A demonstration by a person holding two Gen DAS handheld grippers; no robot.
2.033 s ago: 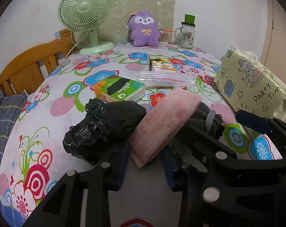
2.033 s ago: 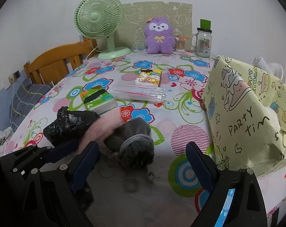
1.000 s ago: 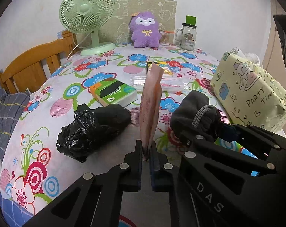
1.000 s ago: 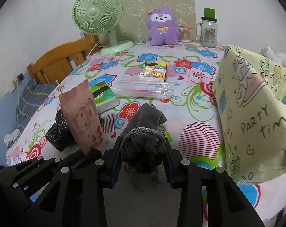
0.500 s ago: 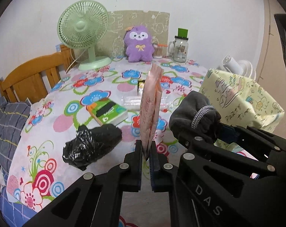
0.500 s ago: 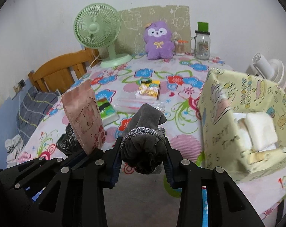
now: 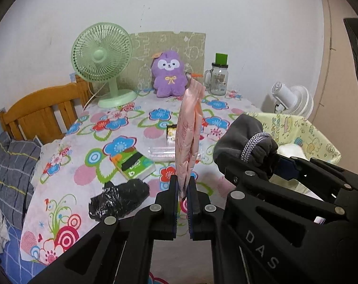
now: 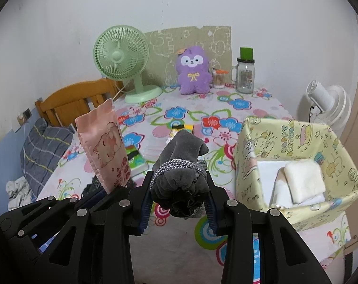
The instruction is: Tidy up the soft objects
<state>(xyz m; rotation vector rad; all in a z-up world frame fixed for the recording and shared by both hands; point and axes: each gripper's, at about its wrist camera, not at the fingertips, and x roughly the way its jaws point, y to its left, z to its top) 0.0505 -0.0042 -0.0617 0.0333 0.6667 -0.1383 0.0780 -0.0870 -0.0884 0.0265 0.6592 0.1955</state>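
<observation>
- The left gripper [image 7: 183, 189] has its jaws pinched almost fully together on the bottom edge of a pink pouch [image 7: 188, 137], which stands upright above the table [image 7: 60, 177].
- The right gripper [image 8: 179, 203] has its jaws part-way apart and clamped on the sides of a grey drawstring bag [image 8: 181, 165], also held off the table.
- Both soft things are in the air near the front of the table, to the left of the yellow fabric bin [image 8: 342, 165] at the right edge.
- Done so far, as I judge it: the bin already holds folded white cloths [image 8: 304, 179] and both grippers are loaded.
- Left to do, in my judgement: carry the pouch and the bag over to the bin and drop them in; a crumpled black plastic bag [image 7: 118, 200] lies on the near left of the table, and it may go in too.
- The pouch is flat, smooth, matte film with a cat printed on it; it holds its shape but looks slightly puffed.
- The grey bag is plush, bunched, and bound with a woven cord round its neck; it gives under the jaws.
- The bin has limp printed cloth walls that sag at the rim.
- A green tissue pack [image 7: 133, 164] and a clear wrapped packet [image 7: 162, 152] lie further back; whether they count as soft things I cannot tell.
</observation>
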